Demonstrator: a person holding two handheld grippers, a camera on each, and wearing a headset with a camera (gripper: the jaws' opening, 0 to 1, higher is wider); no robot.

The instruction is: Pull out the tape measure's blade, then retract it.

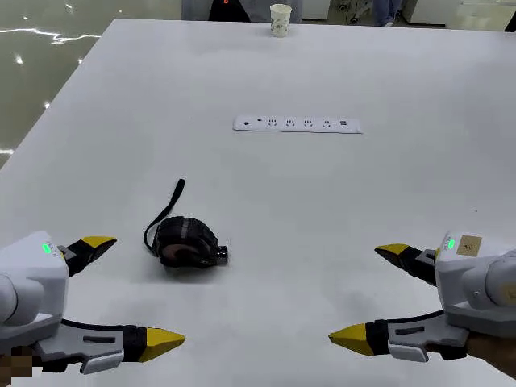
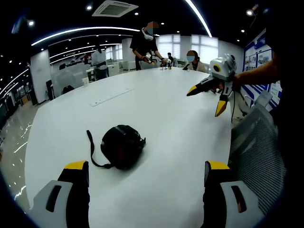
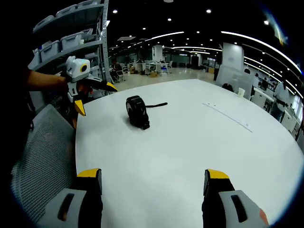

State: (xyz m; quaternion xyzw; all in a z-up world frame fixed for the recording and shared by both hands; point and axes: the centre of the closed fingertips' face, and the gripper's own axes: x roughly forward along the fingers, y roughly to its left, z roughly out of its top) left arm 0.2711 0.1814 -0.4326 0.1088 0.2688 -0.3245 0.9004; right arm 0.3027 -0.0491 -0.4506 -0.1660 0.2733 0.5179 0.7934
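Both grippers have their fingers spread wide with nothing in them. The left gripper is at the near left of the worktop and the right gripper at the near right. So I'd say this is the very start, the reach-in before any grip. No blade shows outside the case, so it looks fully wound in.

The tape measure lies on its side on the worktop, a little ahead of the left gripper and toward the middle, well apart from the right one. It has a black case, and its wrist strap trails off away from the person. What looks like the hook end faces the right gripper's side. In the left gripper view it sits ahead, between the two fingers but nearer the left one.

Next move, my guess: left clamps the case to pin it, then right comes across and pinches the hook tab. That tab is tiny and low to the surface, so it needs a careful approach.

Further back there's a power strip and a paper cup.
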